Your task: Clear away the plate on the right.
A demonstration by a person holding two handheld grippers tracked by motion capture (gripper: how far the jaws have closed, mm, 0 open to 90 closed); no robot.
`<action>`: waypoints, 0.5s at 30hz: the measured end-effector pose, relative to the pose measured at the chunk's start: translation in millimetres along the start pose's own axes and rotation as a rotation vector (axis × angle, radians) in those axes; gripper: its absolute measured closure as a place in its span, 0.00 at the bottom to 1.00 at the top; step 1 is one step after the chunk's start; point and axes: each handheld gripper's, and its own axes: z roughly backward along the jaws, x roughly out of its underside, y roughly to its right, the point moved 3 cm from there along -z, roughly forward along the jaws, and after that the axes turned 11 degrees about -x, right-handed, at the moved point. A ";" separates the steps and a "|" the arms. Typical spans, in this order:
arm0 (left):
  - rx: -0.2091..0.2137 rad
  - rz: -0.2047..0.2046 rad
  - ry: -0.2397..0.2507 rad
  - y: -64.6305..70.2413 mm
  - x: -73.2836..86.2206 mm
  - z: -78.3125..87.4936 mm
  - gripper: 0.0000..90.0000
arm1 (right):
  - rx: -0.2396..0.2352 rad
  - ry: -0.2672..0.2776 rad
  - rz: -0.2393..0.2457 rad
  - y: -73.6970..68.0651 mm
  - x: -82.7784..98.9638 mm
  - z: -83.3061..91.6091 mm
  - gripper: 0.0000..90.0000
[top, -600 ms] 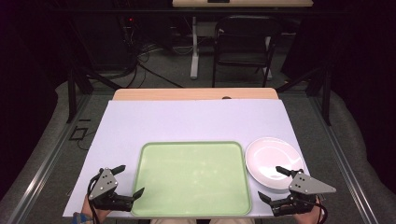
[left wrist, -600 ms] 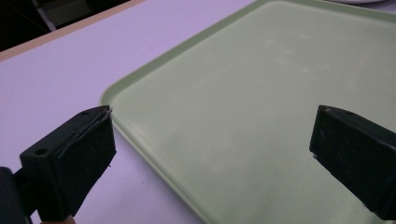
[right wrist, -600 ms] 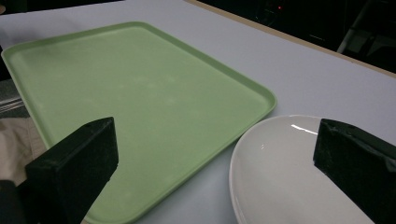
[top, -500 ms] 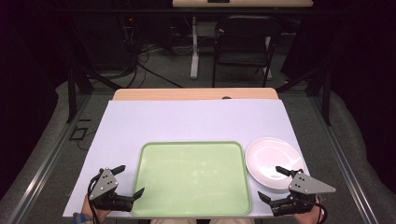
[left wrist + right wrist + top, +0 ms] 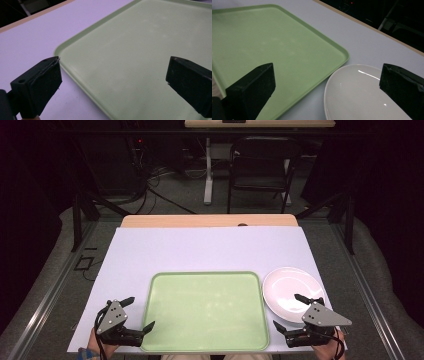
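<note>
The left gripper (image 5: pixel 138 314) and right gripper (image 5: pixel 291 311) both hang wide open and empty at the table's near edge. Between them lies a bare green tray (image 5: pixel 206 311), a white plate (image 5: pixel 290 290) just beside its right side. Nothing looks started; likely next is closing on the plate's rim.

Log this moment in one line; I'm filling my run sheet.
left gripper: open, empty | right gripper: open, empty | pale green rectangular plastic tray: bare | round white plate: bare, right of tray

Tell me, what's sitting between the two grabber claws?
In the high view, the green tray lies between the left gripper and the right gripper. Nothing sits on the tray.
</note>
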 end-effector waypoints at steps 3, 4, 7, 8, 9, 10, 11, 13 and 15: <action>-0.004 0.000 0.003 -0.3 -0.1 0.4 0.00 | 0.019 -0.029 -0.005 -0.8 -1.2 -2.4 0.00; -0.004 -0.001 0.001 -0.3 -0.1 0.3 0.00 | 0.020 -0.033 -0.014 0.3 -1.2 -2.2 0.00; 0.000 -0.007 -0.006 0.2 0.3 0.0 0.00 | 0.052 -0.029 -0.047 6.1 -1.1 0.3 0.00; -0.001 -0.009 -0.007 0.3 0.3 0.0 0.00 | 0.066 -0.030 -0.066 8.9 -0.6 1.4 0.00; -0.001 -0.011 -0.008 0.2 0.4 -0.2 0.00 | 0.066 -0.023 -0.087 11.8 0.1 2.7 0.00; -0.001 -0.011 -0.009 0.2 0.4 -0.2 0.00 | 0.071 -0.020 -0.109 14.7 1.0 3.9 0.00; -0.001 -0.011 -0.009 0.1 0.4 -0.2 0.00 | 0.080 -0.018 -0.124 18.5 2.0 5.9 0.00; -0.002 -0.010 -0.008 0.1 0.3 -0.1 0.00 | 0.099 -0.011 -0.149 24.3 4.0 9.3 0.00; -0.001 -0.012 -0.009 0.2 0.3 -0.3 0.00 | 0.107 0.001 -0.175 28.9 5.7 12.5 0.00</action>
